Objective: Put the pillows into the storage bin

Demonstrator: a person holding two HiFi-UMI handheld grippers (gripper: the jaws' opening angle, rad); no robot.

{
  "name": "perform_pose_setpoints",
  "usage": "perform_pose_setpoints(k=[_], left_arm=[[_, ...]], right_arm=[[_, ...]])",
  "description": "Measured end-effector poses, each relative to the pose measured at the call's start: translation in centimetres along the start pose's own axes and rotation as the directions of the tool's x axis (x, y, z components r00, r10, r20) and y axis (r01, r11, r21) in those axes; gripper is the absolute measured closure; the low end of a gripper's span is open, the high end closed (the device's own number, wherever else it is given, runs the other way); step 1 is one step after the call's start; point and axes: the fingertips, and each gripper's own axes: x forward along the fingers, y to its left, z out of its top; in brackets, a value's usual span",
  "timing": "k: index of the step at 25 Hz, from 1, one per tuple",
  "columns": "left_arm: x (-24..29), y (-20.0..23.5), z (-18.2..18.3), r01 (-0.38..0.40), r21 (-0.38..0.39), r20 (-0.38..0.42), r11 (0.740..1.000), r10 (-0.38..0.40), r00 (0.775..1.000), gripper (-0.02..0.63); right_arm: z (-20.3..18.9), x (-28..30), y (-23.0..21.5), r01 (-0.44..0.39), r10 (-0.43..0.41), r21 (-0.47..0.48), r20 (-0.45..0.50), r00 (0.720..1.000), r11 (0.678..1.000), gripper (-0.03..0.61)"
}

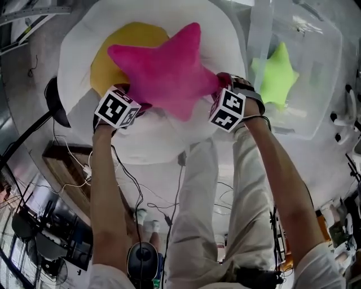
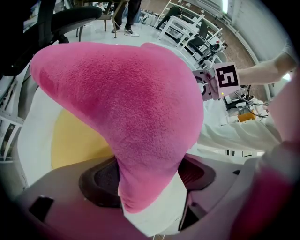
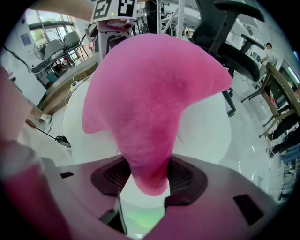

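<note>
Appeared to be a lab or open-plan office workroom. Marked as such by black swivel chairs [image 3: 239, 47], white metal frames [image 2: 185, 26], a wooden desk [image 1: 65, 169], loose cables [image 1: 131, 186] trailing over a pale hard floor [image 1: 161, 183], and people's legs [image 2: 127, 14] standing farther back.

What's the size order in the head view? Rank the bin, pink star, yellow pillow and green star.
1. bin
2. pink star, held up nearer the camera, so it looks enlarged
3. yellow pillow and green star: unranked, since the pink star hides much of the yellow pillow
</note>
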Motion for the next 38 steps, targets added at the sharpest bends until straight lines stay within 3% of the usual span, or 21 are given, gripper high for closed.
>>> perform_pose_setpoints(k=[19,38], left_arm=[[-2.9,-4.9,7.4,-0.005,0.084,-0.018,0.996,0.007,1.000,0.233],[-2.2,-13.0,17.8,0.026,0.230,-0.116,0.973,0.001,0.993,0.232]], right_arm=[[-5.2,-7.2,-3.5,0.052,-0.055,0.076,0.030,0.998,0.996,0.341],[-16.5,-13.1,-5.2,0.068,-0.079,0.248,0.035,0.996,0.966,0.341]])
